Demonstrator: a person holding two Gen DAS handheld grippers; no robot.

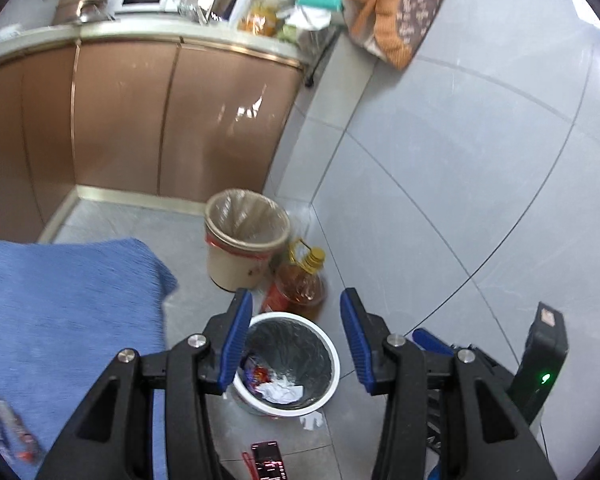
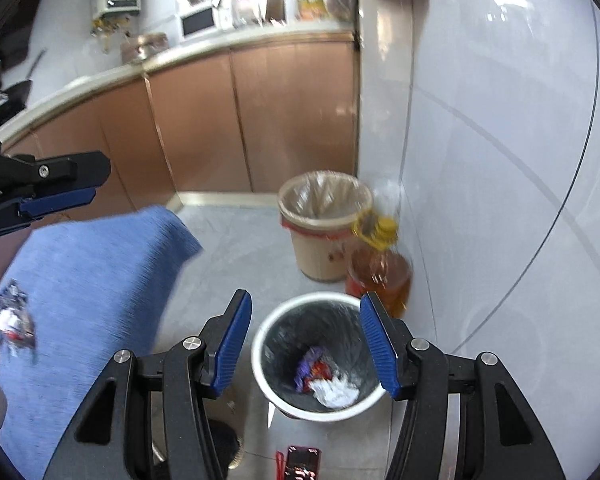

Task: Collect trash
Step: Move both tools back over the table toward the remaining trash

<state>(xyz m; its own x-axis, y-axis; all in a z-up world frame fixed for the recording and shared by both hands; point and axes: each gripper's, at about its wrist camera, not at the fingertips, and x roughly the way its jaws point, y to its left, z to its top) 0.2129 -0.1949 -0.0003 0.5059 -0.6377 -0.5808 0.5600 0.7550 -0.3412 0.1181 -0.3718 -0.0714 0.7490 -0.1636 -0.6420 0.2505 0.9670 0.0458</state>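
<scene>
trash [image 1: 281, 390] already in white bin [image 1: 332, 356].
your left hand-held gripper [image 1: 296, 340] and right hand-held gripper [image 2: 306, 344] hang released, empty, above it.

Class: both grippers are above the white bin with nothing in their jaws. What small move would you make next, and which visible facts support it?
Probably swing the right gripper toward the crumpled wrapper lying on the blue cloth. Its jaws are open and hold nothing, the white bin already contains a white paper wad and a colourful wrapper, and that wrapper on the cloth looks like the nearest trash outside the bin.
</scene>
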